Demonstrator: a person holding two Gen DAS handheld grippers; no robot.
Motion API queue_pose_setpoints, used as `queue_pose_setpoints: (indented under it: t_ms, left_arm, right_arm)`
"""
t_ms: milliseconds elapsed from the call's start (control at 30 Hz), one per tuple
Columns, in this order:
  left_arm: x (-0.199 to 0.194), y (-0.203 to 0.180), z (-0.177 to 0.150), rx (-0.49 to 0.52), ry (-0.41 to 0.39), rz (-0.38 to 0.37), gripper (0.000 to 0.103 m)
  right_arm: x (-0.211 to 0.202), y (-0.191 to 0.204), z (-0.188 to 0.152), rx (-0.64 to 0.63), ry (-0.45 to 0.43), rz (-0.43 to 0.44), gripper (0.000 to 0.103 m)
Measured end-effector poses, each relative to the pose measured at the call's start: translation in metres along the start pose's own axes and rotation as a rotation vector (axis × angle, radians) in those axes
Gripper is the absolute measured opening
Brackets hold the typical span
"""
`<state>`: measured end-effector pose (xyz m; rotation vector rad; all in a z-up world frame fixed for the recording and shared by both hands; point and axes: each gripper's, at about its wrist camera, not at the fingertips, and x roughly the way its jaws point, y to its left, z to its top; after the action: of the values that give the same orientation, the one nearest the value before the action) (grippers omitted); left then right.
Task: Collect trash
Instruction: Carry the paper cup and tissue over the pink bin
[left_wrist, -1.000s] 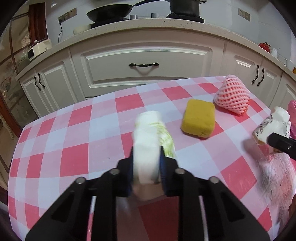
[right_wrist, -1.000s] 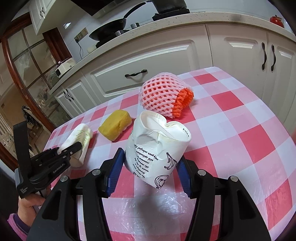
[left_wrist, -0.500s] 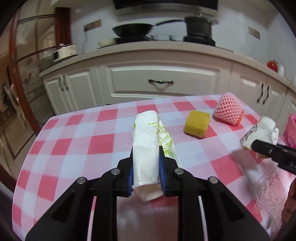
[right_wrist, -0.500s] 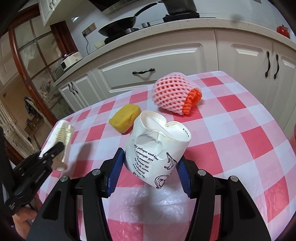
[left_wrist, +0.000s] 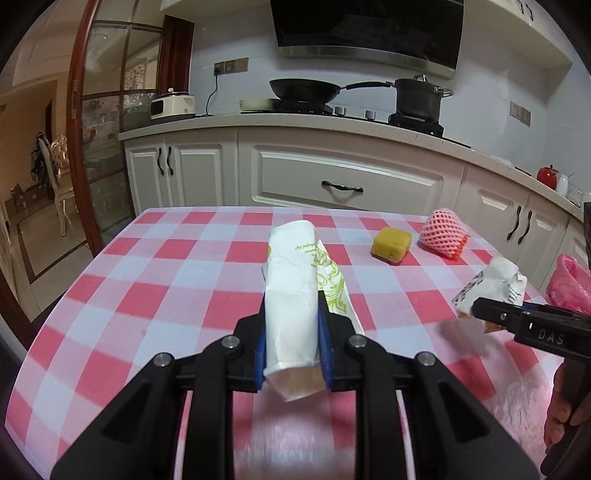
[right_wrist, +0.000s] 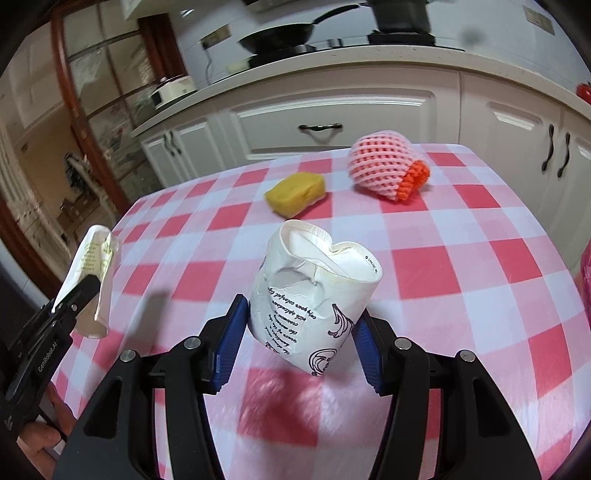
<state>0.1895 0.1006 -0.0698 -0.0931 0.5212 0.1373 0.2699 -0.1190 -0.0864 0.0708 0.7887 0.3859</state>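
My left gripper (left_wrist: 291, 325) is shut on a flattened white paper cup with green print (left_wrist: 295, 291) and holds it above the checked table; it also shows in the right wrist view (right_wrist: 92, 280). My right gripper (right_wrist: 295, 332) is shut on a crushed white paper cup with dark print (right_wrist: 314, 295), held above the table; this cup also shows at the right of the left wrist view (left_wrist: 491, 288). A yellow sponge (right_wrist: 295, 192) and a pink foam fruit net (right_wrist: 384, 170) lie on the far part of the table.
The table has a red and white checked cloth (left_wrist: 147, 277). A pink plastic bag (left_wrist: 569, 280) sits at the table's right edge. White kitchen cabinets (left_wrist: 347, 181) with a stove, pan and pot stand behind the table.
Both grippers have risen and pulled back from the table, each still holding its cup. The sponge and foam net have not moved.
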Motion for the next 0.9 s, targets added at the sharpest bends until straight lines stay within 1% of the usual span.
queue_pose_setpoints:
  t_ms: [100, 233, 333, 467, 733, 900]
  left_arm:
    - [-0.015, -0.002, -0.007, 0.001, -0.008, -0.002, 0.022]
    - [-0.035, -0.013, -0.014, 0.016, -0.040, -0.012, 0.022]
    - [-0.050, -0.027, -0.017, 0.025, -0.060, -0.041, 0.022]
    - [-0.069, -0.054, -0.020, 0.070, -0.095, -0.089, 0.022]
    - [-0.101, -0.103, -0.015, 0.135, -0.163, -0.188, 0.022]
    - [-0.109, -0.126, -0.011, 0.157, -0.171, -0.236, 0.022]
  right_arm:
    - [-0.015, 0.007, -0.008, -0.033, -0.017, -0.005, 0.054]
    - [-0.044, 0.010, -0.016, -0.064, -0.072, -0.030, 0.054]
    - [-0.070, 0.011, -0.022, -0.098, -0.120, -0.057, 0.054]
    - [-0.102, 0.007, -0.031, -0.115, -0.175, -0.091, 0.054]
    - [-0.154, -0.018, -0.044, -0.095, -0.248, -0.136, 0.054]
    - [-0.176, -0.043, -0.051, -0.064, -0.274, -0.166, 0.054]
